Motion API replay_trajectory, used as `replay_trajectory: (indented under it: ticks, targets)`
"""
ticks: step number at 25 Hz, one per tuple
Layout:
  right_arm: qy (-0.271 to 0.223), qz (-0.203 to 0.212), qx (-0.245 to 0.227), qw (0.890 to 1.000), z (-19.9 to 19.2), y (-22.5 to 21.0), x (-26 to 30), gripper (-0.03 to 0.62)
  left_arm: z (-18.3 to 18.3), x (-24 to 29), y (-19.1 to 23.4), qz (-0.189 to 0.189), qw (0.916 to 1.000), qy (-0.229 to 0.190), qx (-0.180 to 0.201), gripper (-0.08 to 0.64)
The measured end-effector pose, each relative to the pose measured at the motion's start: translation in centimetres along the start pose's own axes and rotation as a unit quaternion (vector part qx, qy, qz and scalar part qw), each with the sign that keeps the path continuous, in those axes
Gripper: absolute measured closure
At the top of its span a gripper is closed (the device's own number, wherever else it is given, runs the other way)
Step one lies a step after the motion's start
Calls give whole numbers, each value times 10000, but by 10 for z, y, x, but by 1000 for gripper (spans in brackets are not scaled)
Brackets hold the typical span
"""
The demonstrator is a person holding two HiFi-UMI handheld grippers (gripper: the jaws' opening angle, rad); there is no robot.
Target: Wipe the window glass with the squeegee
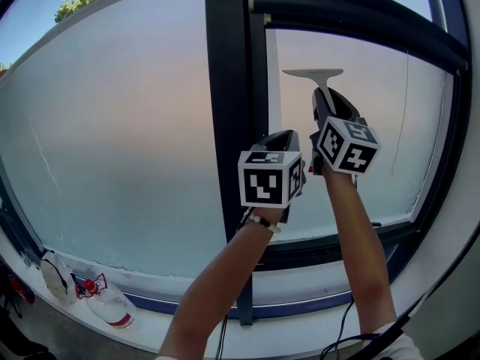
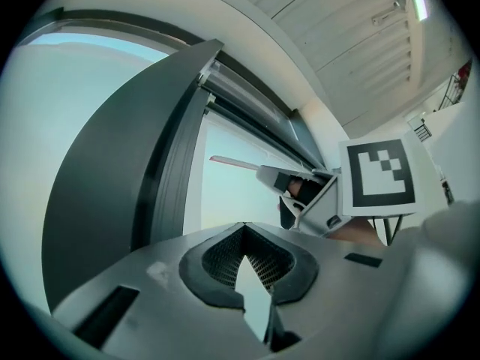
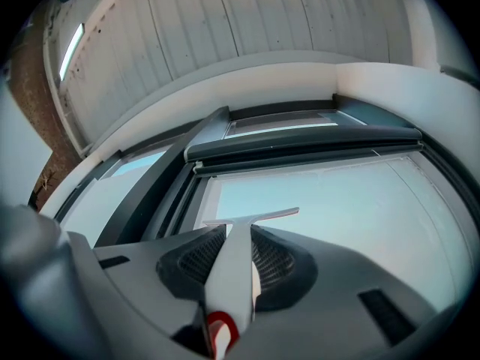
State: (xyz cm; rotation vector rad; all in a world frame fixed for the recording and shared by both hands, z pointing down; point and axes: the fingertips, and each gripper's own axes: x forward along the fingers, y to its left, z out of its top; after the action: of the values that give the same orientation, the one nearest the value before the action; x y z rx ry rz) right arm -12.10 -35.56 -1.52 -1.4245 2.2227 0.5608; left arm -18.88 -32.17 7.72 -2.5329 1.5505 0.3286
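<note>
The white squeegee [image 1: 313, 73] is held upright against the right pane of frosted window glass [image 1: 390, 111], its blade near the pane's upper left. My right gripper [image 1: 324, 100] is shut on its handle. From the right gripper view, the handle [image 3: 236, 265] runs up between the jaws of the right gripper [image 3: 234, 235] to the blade [image 3: 251, 217]. My left gripper [image 1: 283, 137] hangs lower, just right of the dark mullion [image 1: 229, 88]. Its jaws [image 2: 244, 238] are shut with nothing between them. The squeegee [image 2: 236, 162] shows beyond them in the left gripper view.
A dark blind housing [image 1: 352, 13] crosses the top of the right pane. On the sill [image 1: 180, 310] at lower left lie a plastic bottle [image 1: 112, 306] and a white bag [image 1: 56, 274]. The left pane [image 1: 112, 126] is wide and frosted.
</note>
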Motion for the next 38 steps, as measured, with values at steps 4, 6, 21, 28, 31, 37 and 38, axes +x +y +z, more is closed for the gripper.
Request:
replay_trajectory:
  ticks: [4, 6, 21, 28, 31, 37, 38]
  targets:
    - [-116, 0, -150, 9998, 22, 1, 25, 500, 22, 0, 2, -187, 9994, -225, -163, 560]
    - [-129, 19, -115, 9998, 25, 5, 33, 500, 22, -3, 2, -156, 9996, -246, -33, 560]
    - [99, 8, 20, 9999, -3, 24, 42, 500, 8, -25, 22, 139, 9996, -191, 138, 560]
    - [201, -26, -1, 9998, -20, 24, 29, 500, -15, -31, 19, 124, 9999, -19, 109, 560]
    - [284, -61, 62, 9996, -32, 22, 19, 500, -26, -35, 23, 230, 9996, 22, 141, 560]
    - [528, -89, 122, 9985, -62, 22, -5, 500, -57, -48, 23, 266, 9995, 176, 85, 560]
    - [574, -91, 117, 9982, -67, 22, -10, 500, -62, -50, 22, 270, 9994, 206, 79, 560]
